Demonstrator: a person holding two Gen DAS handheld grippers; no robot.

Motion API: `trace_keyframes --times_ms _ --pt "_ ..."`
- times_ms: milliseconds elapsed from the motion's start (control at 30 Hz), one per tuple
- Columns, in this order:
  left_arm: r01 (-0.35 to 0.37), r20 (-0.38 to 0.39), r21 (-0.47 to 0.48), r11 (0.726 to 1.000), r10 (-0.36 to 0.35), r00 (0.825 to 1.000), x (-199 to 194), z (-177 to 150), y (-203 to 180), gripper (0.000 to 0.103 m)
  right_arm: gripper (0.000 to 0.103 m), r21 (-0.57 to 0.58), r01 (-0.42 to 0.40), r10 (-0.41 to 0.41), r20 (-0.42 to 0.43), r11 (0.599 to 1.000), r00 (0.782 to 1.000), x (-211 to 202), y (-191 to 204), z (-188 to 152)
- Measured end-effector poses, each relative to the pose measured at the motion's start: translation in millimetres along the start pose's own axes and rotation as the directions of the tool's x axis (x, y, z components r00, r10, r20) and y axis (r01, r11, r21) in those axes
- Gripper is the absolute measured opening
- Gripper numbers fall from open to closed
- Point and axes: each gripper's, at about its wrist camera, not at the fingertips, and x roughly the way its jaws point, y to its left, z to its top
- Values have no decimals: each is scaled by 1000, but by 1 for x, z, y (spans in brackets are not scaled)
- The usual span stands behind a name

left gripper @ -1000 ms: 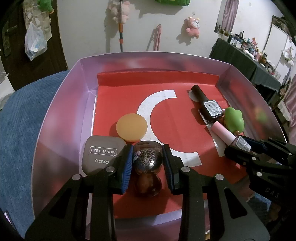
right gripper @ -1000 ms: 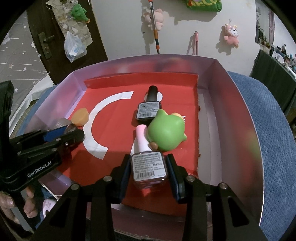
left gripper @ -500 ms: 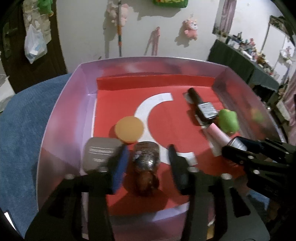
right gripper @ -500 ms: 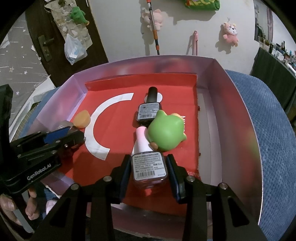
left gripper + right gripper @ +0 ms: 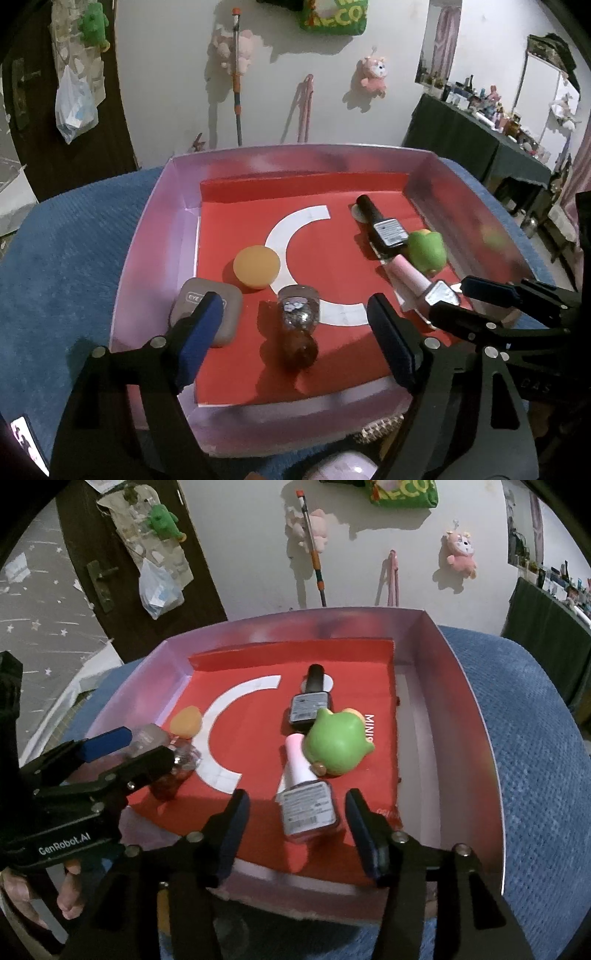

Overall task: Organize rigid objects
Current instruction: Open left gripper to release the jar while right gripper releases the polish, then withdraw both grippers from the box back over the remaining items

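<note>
Inside the box (image 5: 155, 236), bare red floor (image 5: 325, 258) lies open between the orange puff (image 5: 256, 266) and black polish bottle (image 5: 380, 225). The green toy (image 5: 338, 740) crowds the pink polish bottle (image 5: 304, 794), blocking its right.

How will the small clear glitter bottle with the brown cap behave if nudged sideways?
The clear glitter bottle with the brown cap lies on its side on the smooth red liner, so it would probably roll. Its round body looks hard and glossy, likely slippery between pads. It seems small and light, so a slight push may send it far.
</note>
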Motion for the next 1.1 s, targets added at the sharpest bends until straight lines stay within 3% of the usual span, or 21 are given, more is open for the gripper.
trace_keyframes --times_ms 133,200,467,800,1100 --pt "4 30 -4 1000 -4 1000 -14 -1 0 95 66 -1 -16 16 28 1000 999 -13 4 -3" --pt "9 46 -9 1000 -9 999 -21 -1 1 96 73 -2 -21 21 46 1000 999 -21 6 -5" --pt "22 91 -27 999 -19 996 -45 -8 4 103 85 -9 -45 46 104 999 994 -46 14 -14" --pt "18 130 -46 999 -12 991 -66 -23 10 103 103 -15 -79 81 177 997 981 -74 20 -26" --pt "1 178 -52 999 8 984 -85 -36 12 103 103 -25 -95 98 224 995 970 -92 27 -37"
